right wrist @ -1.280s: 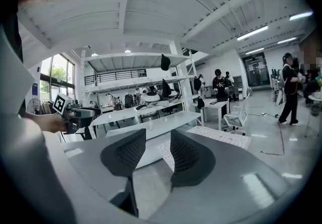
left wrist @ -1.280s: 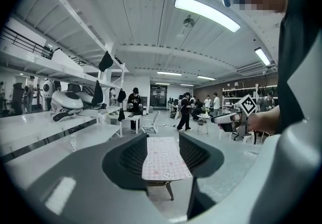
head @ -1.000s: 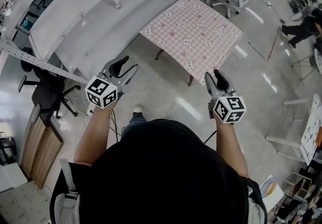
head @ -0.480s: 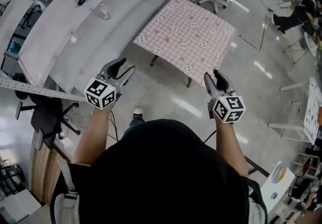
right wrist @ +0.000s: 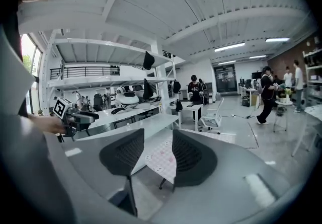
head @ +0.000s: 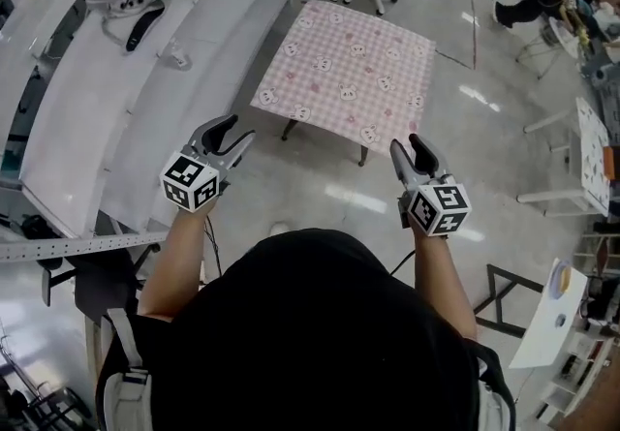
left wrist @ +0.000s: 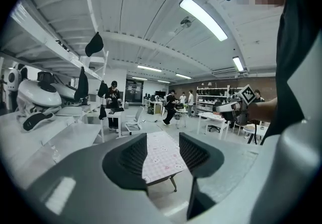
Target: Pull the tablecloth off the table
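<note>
Head view showed the left gripper (head: 238, 129) and right gripper (head: 407, 142), jaws apart and empty, well short of the tablecloth (head: 349, 71) spread on its table (head: 363, 156) ahead; a lopsided grab could bunch it or drag the table.

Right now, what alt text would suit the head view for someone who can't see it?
From above, a person in black holds out the left gripper and right gripper, both open and empty, towards a small table ahead covered by a pink checked tablecloth, not yet touched. Long white shelves run along the left.
</note>
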Demonstrator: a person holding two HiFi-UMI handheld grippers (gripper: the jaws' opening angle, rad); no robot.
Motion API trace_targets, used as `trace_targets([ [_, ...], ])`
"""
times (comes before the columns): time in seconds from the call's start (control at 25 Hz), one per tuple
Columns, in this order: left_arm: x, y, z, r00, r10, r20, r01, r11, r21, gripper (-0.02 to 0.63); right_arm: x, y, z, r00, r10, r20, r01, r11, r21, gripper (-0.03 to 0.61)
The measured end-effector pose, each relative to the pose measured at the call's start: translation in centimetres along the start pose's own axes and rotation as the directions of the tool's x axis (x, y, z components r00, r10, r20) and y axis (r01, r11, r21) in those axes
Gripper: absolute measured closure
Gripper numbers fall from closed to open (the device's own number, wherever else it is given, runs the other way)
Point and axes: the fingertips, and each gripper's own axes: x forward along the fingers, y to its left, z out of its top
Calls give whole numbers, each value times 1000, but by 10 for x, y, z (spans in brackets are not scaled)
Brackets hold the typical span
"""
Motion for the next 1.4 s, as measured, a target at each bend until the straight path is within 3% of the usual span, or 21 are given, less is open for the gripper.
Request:
trace_targets([
  [0.36, 0, 34, -13, 988, -151, -43, 152, 988, 37, 416, -4, 31, -4, 991, -137, -3, 137, 990, 29, 366],
  [0.64, 8, 43, -17, 976, -204, -71, 209, 976, 64, 416, -5, 35, -22, 980, -195, -31, 196, 980, 35, 362],
  [1.08, 28, 51, -36, 971, -203, -127, 217, 970, 107, 416, 15, 15, -64, 969, -203, -141, 202, 979, -20, 337],
  [1.4, 64, 65, -69, 956, -172, -239, 212, 965, 156, 416, 48, -16, -101, 958, -183, -221, 186, 982, -4, 336],
])
